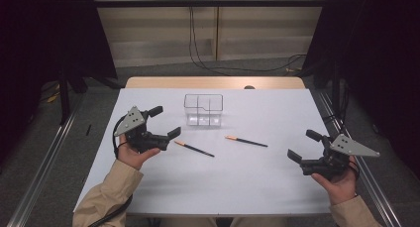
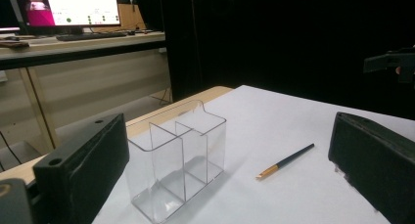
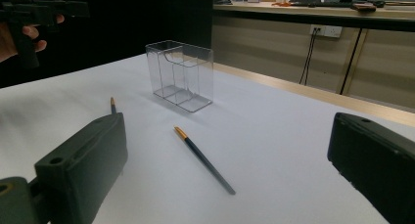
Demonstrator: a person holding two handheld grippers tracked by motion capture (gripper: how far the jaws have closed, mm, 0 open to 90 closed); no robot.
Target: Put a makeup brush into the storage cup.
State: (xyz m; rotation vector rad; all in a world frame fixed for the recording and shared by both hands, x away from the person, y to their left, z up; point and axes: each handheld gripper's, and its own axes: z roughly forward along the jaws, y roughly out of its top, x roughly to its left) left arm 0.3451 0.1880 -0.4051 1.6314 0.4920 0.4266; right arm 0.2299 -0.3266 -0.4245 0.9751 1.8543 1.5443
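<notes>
A clear plastic organiser [image 1: 203,109] with several compartments stands upright at the middle back of the white table; I also see the organiser [image 2: 177,158] [image 3: 181,75] in both gripper views. Two dark pencils with orange tips lie in front of it: the left pencil [image 1: 194,148] [image 3: 113,105] and the right pencil [image 1: 246,141] [image 2: 285,161] [image 3: 203,159]. My left gripper [image 1: 165,122] is held at the table's left, open and empty, just left of the left pencil. My right gripper [image 1: 304,145] hovers open and empty at the right.
The white table top [image 1: 237,182] has bare room in front and at the right. A wooden edge [image 1: 213,82] runs along its back. Cables [image 1: 208,63] lie on the floor behind. Metal rails [image 1: 39,167] flank the table.
</notes>
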